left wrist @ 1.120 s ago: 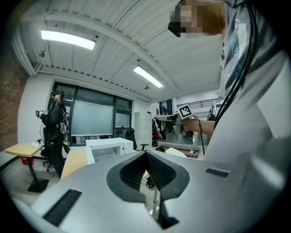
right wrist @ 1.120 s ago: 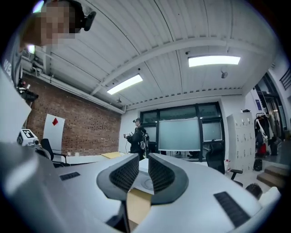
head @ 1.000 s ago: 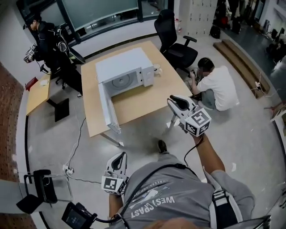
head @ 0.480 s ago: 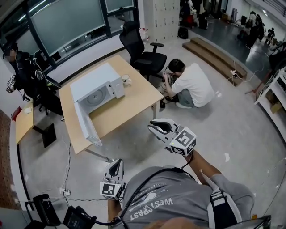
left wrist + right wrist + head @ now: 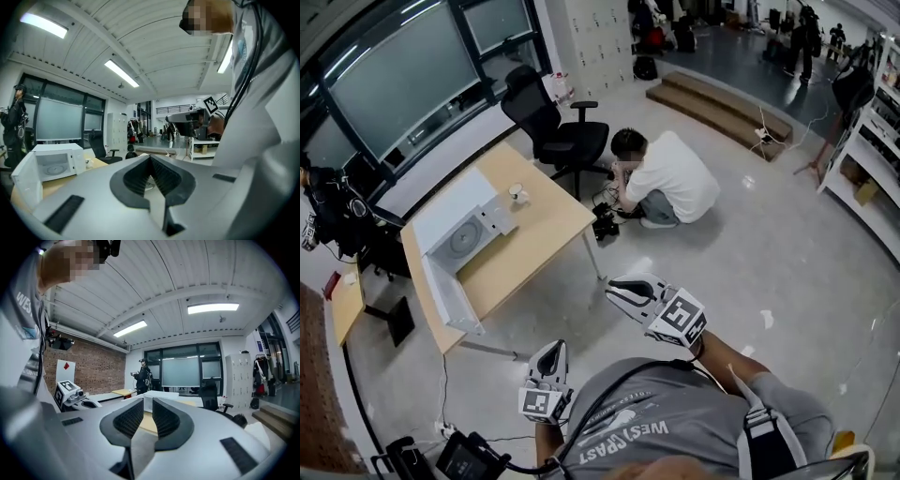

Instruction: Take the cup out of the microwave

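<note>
The white microwave (image 5: 459, 230) stands on a wooden table (image 5: 539, 234) far ahead at the left, its door (image 5: 450, 298) swung wide open and its inside showing only the turntable. A small white cup (image 5: 517, 195) sits on the table just right of the microwave. Both grippers hang well short of the table, close to my body. My left gripper (image 5: 553, 345) is shut and empty. My right gripper (image 5: 614, 286) is open by a narrow gap with nothing in it. The left gripper view shows the microwave (image 5: 54, 164) and the cup (image 5: 88, 162) far off.
A person in a white shirt (image 5: 670, 178) crouches on the floor right of the table, beside a black office chair (image 5: 553, 122). Another person (image 5: 328, 216) stands at the far left by a small desk (image 5: 347, 300). Wooden steps (image 5: 712, 103) lie at the back.
I have backed away from the table: the microwave, cup and table have shrunk and slid to the upper left. Both grippers stayed near my body, empty.
</note>
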Demonstrator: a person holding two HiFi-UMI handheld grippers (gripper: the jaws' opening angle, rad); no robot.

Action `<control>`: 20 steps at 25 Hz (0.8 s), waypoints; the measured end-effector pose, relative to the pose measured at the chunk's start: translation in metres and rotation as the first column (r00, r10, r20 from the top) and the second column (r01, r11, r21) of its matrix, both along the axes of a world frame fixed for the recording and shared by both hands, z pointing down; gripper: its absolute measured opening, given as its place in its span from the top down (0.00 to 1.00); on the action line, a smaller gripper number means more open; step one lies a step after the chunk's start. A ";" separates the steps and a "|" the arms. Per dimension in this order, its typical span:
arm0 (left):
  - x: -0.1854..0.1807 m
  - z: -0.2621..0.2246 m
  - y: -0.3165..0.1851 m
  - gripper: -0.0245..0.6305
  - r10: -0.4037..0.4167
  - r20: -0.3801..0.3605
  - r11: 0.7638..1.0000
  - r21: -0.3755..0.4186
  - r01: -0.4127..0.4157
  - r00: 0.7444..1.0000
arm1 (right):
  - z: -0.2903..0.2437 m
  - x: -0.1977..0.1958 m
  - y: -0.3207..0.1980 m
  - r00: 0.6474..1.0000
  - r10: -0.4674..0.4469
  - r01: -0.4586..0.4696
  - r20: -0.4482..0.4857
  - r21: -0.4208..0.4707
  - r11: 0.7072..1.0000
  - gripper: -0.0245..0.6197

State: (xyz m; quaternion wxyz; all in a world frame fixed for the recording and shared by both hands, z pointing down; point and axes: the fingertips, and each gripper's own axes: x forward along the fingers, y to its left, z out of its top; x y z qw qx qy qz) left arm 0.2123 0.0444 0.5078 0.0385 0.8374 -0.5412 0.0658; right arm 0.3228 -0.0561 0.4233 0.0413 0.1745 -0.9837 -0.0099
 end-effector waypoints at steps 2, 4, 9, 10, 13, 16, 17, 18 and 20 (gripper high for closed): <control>0.034 -0.006 -0.007 0.90 0.027 -0.012 0.999 0.022 -0.027 1.000 | 0.007 0.034 -0.004 1.000 0.026 -0.026 -0.011 -0.012 1.000 0.85; 0.063 -0.006 -0.012 0.90 0.043 -0.016 0.999 0.010 -0.043 0.999 | 0.012 0.065 -0.008 0.999 0.051 -0.052 -0.012 -0.028 0.998 0.85; 0.122 -0.013 -0.006 0.90 0.107 0.033 0.994 -0.041 -0.106 0.994 | 0.001 0.128 -0.003 0.994 0.107 -0.106 0.016 -0.049 0.993 0.85; 0.130 -0.016 -0.002 0.90 0.112 0.049 0.992 -0.060 -0.109 0.992 | -0.004 0.137 0.001 0.994 0.111 -0.110 0.023 -0.053 0.993 0.85; 0.134 -0.023 0.007 0.90 0.079 0.070 0.992 -0.107 -0.071 0.994 | -0.005 0.141 0.005 0.996 0.083 -0.080 0.040 -0.078 0.994 0.85; 0.140 -0.036 -0.027 0.90 0.131 0.091 0.991 -0.039 -0.127 0.987 | 0.002 0.146 -0.016 0.991 0.121 -0.117 0.056 -0.072 0.991 0.85; 0.143 -0.034 -0.034 0.90 0.148 0.095 0.989 -0.031 -0.145 0.984 | 0.006 0.149 -0.020 0.989 0.137 -0.132 0.059 -0.074 0.988 0.85; 0.144 -0.030 -0.036 0.90 0.156 0.095 0.988 -0.032 -0.153 0.983 | 0.010 0.151 -0.022 0.987 0.147 -0.142 0.063 -0.079 0.987 0.85; 0.145 -0.019 -0.035 0.90 0.160 0.091 0.987 -0.041 -0.157 0.983 | 0.019 0.152 -0.023 0.985 0.156 -0.149 0.069 -0.094 0.984 0.85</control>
